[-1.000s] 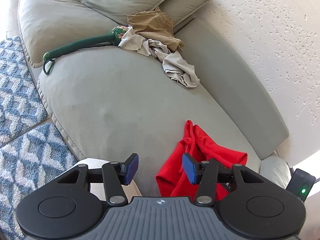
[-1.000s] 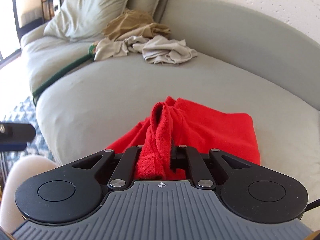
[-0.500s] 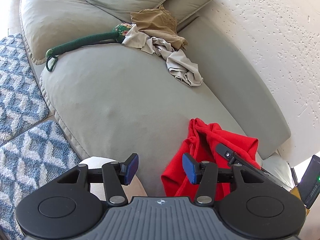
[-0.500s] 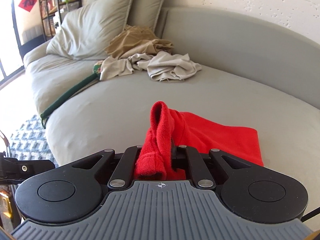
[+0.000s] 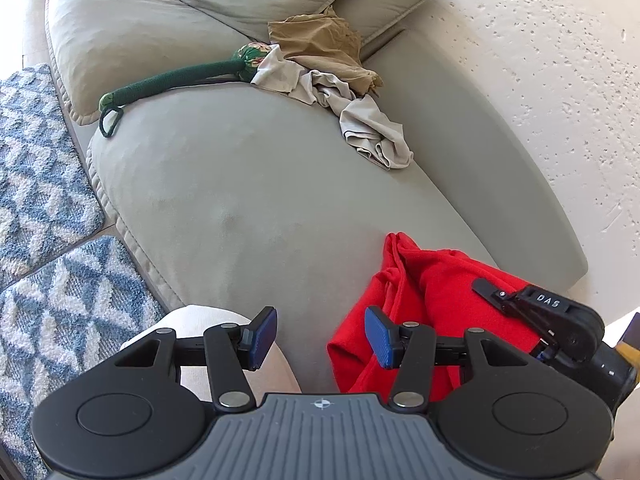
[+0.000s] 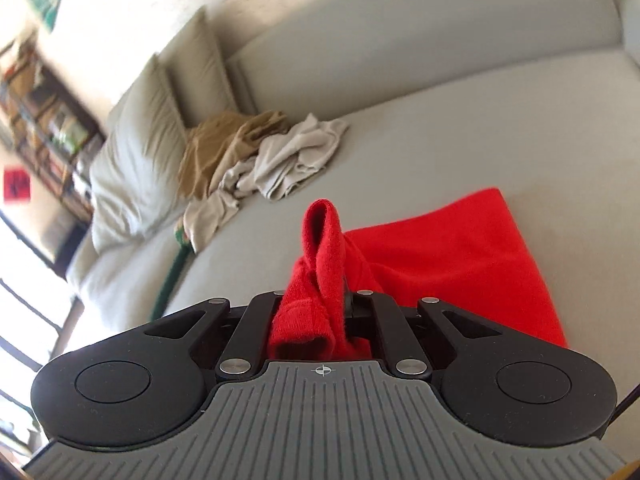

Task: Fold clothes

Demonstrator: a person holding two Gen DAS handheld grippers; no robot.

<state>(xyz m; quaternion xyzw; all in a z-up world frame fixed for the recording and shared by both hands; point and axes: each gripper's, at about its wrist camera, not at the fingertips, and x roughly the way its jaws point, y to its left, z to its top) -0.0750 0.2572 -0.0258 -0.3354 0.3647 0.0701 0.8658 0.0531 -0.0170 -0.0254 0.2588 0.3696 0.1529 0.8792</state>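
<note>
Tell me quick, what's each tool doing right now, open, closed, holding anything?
Left tool: open, nothing between its pads, beside the red garment.
Right tool: closed on a bunched fold of the red garment.

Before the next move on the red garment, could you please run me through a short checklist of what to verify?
1. Right claw shut on the red garment: ok, a bunched fold sits between its fingers.
2. Left claw free to take a second edge: ok, open and empty.
3. Garment edge near the left claw: ok, just beside its right finger.
4. Bare sofa seat for laying flat: ok.
5. Crumpled beige clothes apart from the red one: ok.
6. Garment's far corners: cannot tell, partly hidden.
</note>
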